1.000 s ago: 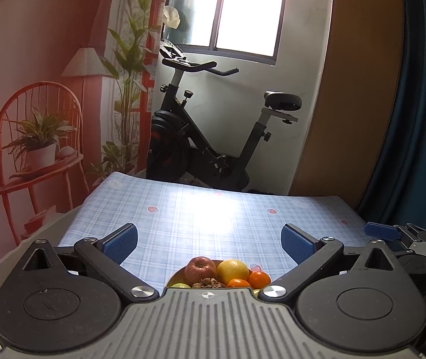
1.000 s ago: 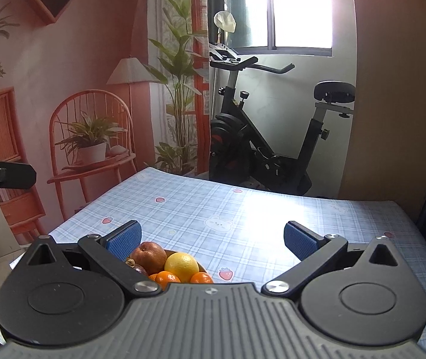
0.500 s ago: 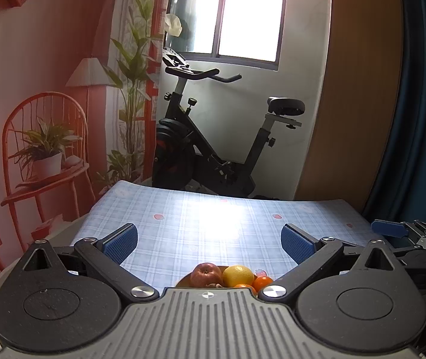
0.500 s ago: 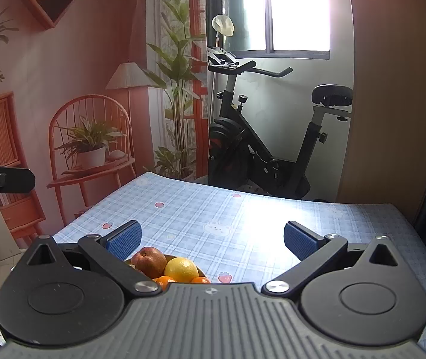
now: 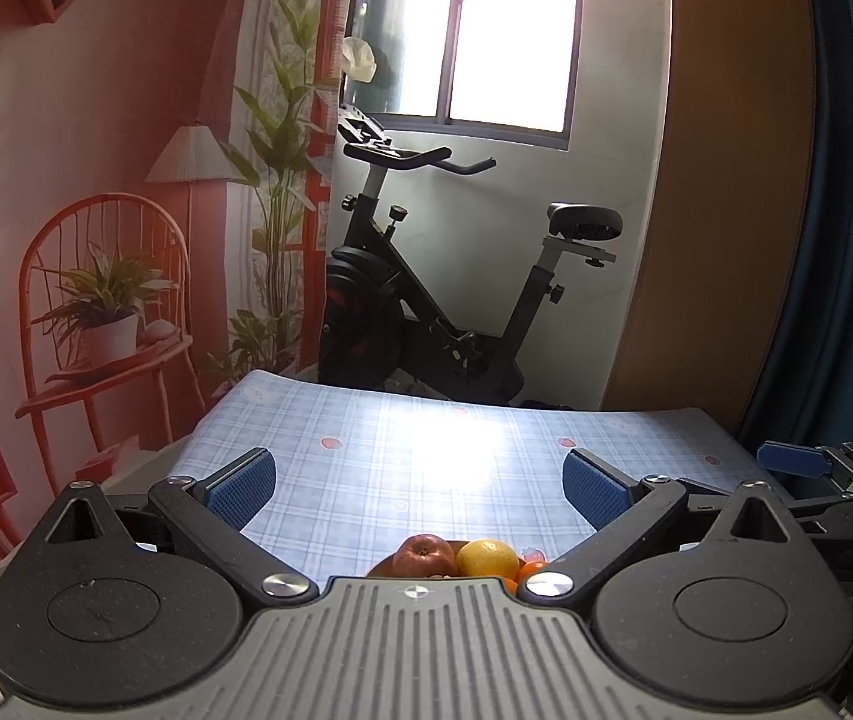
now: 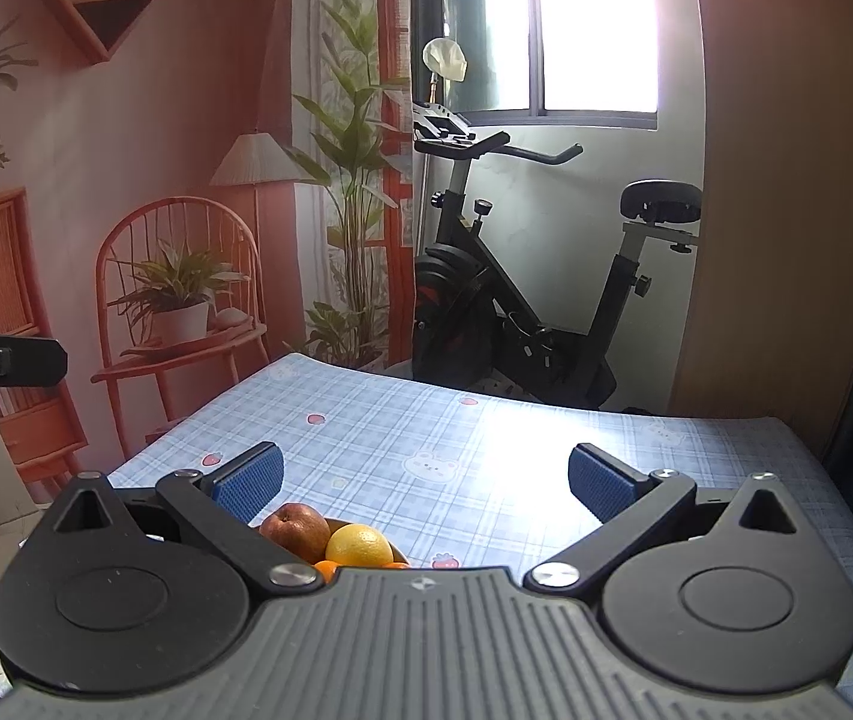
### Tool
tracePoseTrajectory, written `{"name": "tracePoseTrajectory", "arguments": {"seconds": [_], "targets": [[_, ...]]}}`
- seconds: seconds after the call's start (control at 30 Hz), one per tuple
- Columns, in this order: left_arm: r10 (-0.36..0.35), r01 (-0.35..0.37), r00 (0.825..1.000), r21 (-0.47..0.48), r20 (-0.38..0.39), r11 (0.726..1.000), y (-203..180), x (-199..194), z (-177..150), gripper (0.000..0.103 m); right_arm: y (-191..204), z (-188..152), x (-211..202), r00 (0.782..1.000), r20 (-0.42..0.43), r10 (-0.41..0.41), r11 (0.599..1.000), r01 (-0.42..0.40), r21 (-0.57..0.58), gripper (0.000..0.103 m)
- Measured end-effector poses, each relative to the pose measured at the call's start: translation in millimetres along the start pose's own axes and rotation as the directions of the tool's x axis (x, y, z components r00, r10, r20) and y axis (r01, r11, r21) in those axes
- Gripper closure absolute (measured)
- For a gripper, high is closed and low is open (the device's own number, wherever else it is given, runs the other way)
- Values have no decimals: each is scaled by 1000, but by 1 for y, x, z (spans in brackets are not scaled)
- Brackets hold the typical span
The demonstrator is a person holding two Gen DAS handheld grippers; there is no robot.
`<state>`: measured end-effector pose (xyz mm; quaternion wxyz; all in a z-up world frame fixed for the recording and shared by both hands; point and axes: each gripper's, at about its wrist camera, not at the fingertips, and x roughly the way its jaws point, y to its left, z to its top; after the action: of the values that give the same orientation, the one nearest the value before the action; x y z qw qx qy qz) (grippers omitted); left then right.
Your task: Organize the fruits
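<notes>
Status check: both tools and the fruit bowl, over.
Left tool open, empty. Right tool open, empty. Apple, lemon, small oranges in bowl, untouched on table. Nothing in the way.

The bowl and its lower fruits sit mostly hidden behind each hand-held gripper's body.

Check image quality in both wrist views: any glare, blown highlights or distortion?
Left wrist view: the bright window is blown out, and glare whitens the blue checked tablecloth. Right wrist view: the same window clips and glare streaks the cloth. Fisheye bends the brown wooden panel in both.
</notes>
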<state>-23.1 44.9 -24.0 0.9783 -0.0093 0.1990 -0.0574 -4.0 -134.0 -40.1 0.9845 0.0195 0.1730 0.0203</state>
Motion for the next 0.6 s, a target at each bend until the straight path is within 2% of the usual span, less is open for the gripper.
{"name": "tracePoseTrajectory", "arguments": {"seconds": [0.6], "targets": [[31,-31,1000,5,2,999,-2,1,0,0,-1,1,1,1000,-18,-8,1000,8,14,0]]}}
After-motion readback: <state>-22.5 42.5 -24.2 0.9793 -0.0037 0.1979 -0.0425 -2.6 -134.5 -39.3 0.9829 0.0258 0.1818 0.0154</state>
